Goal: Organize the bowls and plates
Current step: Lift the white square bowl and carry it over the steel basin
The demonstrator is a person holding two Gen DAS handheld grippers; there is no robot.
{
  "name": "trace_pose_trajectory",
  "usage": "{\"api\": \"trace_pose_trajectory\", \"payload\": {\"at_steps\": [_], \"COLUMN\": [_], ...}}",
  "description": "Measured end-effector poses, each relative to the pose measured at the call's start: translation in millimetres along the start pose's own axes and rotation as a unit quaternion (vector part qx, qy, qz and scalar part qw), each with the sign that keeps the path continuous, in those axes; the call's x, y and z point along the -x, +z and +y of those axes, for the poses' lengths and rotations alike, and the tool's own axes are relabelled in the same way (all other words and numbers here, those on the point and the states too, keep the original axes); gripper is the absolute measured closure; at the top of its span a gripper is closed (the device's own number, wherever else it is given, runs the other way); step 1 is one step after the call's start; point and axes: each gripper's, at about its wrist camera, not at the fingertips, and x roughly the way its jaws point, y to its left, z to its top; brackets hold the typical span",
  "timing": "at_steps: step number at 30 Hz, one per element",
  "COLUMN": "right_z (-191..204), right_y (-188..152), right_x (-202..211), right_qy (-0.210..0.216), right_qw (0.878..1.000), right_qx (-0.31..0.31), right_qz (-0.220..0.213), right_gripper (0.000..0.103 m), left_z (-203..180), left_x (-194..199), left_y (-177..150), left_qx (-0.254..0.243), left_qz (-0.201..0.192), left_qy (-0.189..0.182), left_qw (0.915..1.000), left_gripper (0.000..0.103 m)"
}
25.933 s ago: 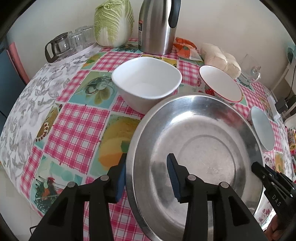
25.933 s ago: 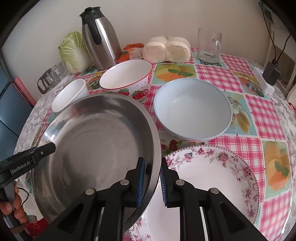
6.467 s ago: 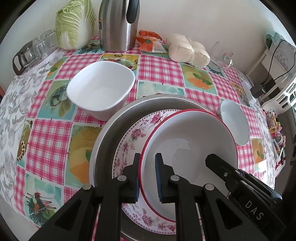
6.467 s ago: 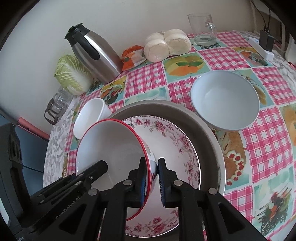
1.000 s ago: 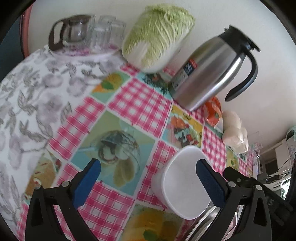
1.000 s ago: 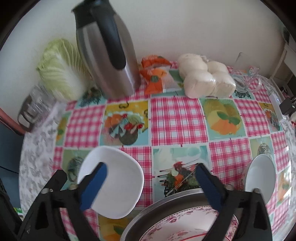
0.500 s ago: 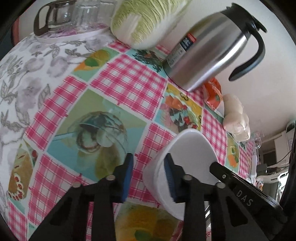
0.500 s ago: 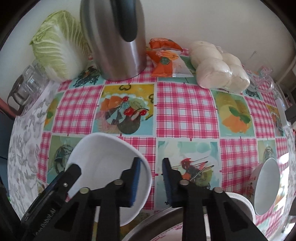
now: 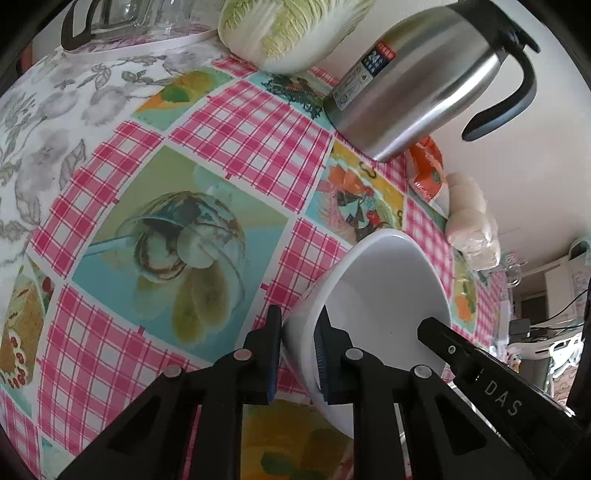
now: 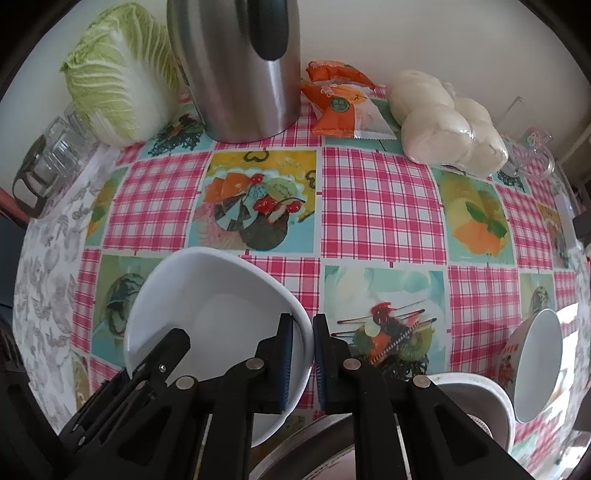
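Observation:
A white square bowl (image 9: 384,295) (image 10: 218,310) stands on the checked tablecloth. My left gripper (image 9: 299,354) is shut on its near-left rim. My right gripper (image 10: 303,363) is shut on its right rim; the rim sits between the blue pads. Each gripper's fingers reach into the other's view. Bottom right in the right wrist view, the steel basin's rim (image 10: 295,443) shows with a stack in it, and a red-rimmed strawberry bowl (image 10: 535,358) stands tilted at the far right.
A steel thermos jug (image 9: 417,81) (image 10: 240,66), a Chinese cabbage (image 9: 291,29) (image 10: 118,70), an orange snack packet (image 10: 343,107) and bagged white buns (image 10: 447,125) stand along the back wall. A glass pot with glasses (image 10: 48,162) sits at the left, a glass mug (image 10: 528,155) at the right.
Both grippers were wide open around the white bowl a second ago. They have closed onto its opposite rims and moved in closer.

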Motion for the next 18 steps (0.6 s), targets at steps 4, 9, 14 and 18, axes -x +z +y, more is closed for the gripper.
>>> {"api": "trace_pose_trajectory", "payload": {"at_steps": [4, 9, 14, 18], "right_z": [-1, -7, -21, -33], "right_y": [-2, -7, -18, -31], "right_x": [20, 58, 95, 120], "right_qy": [0.013, 0.031, 0.055, 0.059], "right_qw": [1.000, 0.998, 0.996, 0.995], "right_qx": [-0.001, 0.002, 0.001, 0.001], "right_qz": [-0.017, -0.047, -0.070, -0.084], "right_gripper": [0.091, 0.092, 0.092, 0.092], "left_z": [-8, -23, -47, -71], "left_x": [26, 64, 94, 115], "left_y": [0, -4, -17, -37], "left_qx": [-0.013, -0.033, -0.056, -0.079], "left_qz": [-0.026, -0.057, -0.083, -0.104], "left_qy": [-0.009, -0.023, -0.019, -0.012], "left_qw": [0.9995, 0.9975, 0.9948, 0.9914], "left_gripper": [0.085, 0.085, 0.085, 0.085]}}
